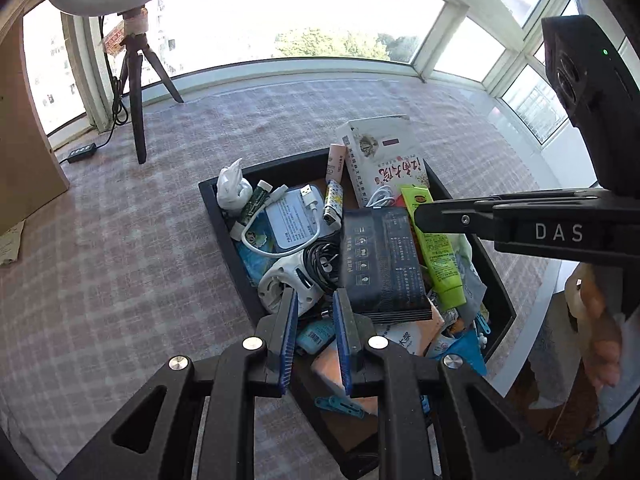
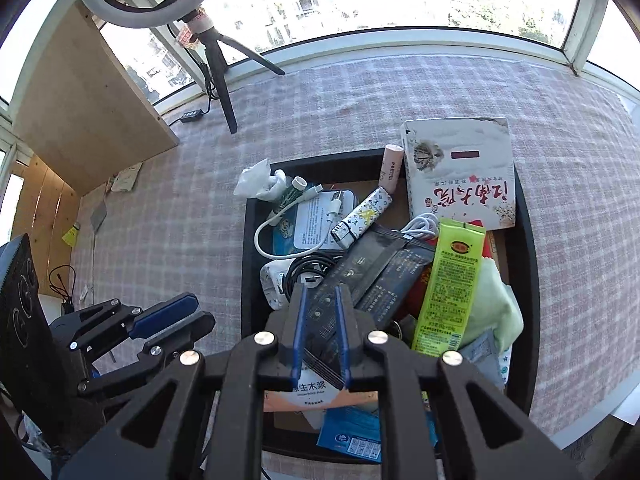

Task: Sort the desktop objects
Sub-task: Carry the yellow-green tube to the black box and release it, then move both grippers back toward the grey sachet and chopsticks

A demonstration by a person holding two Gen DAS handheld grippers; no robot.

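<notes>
Right gripper fingers clamping black packet over crammed tray, left gripper fingers hanging part-open, empty, checkered table lying open leftward.

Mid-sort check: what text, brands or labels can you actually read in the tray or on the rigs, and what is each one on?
"DAS": white letters on the right gripper finger.
"生木浆": tissue pack under the right gripper; its small Latin line is blurred.
Large red calligraphy on the white box: upside down, not legible.
Green tube, black packet, round label card: print too small.
</notes>
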